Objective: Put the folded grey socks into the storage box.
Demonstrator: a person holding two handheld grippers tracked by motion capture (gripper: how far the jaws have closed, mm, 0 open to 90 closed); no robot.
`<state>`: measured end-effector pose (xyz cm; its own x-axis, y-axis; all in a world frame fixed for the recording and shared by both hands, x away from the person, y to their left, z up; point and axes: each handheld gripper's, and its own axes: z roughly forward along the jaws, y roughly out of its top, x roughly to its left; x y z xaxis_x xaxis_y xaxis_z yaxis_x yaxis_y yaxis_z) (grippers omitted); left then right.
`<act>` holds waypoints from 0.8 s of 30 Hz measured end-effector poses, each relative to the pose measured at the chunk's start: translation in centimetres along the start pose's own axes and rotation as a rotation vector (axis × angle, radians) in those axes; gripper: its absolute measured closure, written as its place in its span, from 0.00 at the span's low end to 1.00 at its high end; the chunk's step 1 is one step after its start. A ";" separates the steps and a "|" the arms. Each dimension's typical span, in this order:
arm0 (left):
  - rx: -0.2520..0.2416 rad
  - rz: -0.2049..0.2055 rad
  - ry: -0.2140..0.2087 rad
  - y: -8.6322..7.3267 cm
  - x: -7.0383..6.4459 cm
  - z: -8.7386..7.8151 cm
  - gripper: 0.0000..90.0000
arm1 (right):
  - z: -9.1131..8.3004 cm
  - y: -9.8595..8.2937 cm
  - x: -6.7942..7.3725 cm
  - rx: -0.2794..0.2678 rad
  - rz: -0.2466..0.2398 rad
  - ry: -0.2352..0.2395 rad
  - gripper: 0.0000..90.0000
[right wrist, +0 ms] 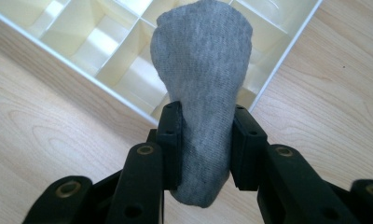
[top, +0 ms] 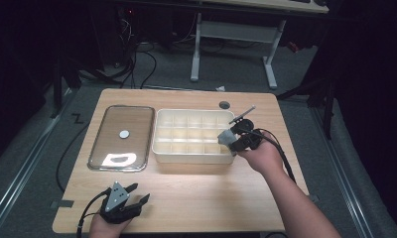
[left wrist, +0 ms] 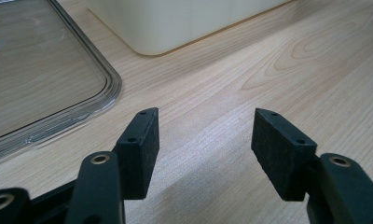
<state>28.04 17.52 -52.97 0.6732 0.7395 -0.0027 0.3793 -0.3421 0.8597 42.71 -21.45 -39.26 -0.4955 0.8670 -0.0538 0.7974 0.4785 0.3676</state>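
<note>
Dark floor and cable runs surrounded a light wooden table (top: 196, 198), with the white legs of a second desk (top: 233, 34) standing behind it. On the table sat a cream divided box (top: 159, 144), its grid of small compartments looking empty in the high view, and just beside it on the left lay a clear lid (top: 98, 148), flat, with a small white disc (top: 124, 133) at its middle. The right gripper (top: 231, 137) hovered over the box's near right corner, its jaws pinched firmly around a grey sock (top: 226, 137), which stood up between them and hung above the corner compartments. The right gripper view brought out what the high view left small: the sock (right wrist: 201, 93) was a soft knitted roll, squeezed narrow at the pads (right wrist: 170, 140) and flaring wider above them, with the box's thin partitions (right wrist: 105, 46) and bare compartment floors behind it. Well apart, at the table's near left edge, the left gripper (top: 139, 194) rested low with its jaws spread wide and nothing between them. Its own view showed the two black pads (left wrist: 278, 149) apart over bare wood grain, the lid's ribbed rim (left wrist: 100, 100) at the left and the box's plain outer wall (left wrist: 175, 23) farther ahead.
</note>
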 end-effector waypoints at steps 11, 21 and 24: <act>0.003 0.003 -0.007 0.0 0.0 0.0 0.47 | 3.0 2.1 -0.2 0.143 -0.033 -0.038 0.78; 0.000 -0.007 -0.005 -0.1 0.2 0.0 0.47 | 5.3 2.6 -0.2 0.249 -0.049 -0.037 0.80; 0.000 -0.007 -0.004 -0.1 0.2 0.0 0.47 | 5.9 2.7 -0.2 0.272 -0.057 -0.026 0.81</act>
<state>28.14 17.70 -53.01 0.6730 0.7395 -0.0105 0.3840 -0.3373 0.8595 46.98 -19.48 -43.74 -0.5359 0.8391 -0.0928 0.8334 0.5434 0.1008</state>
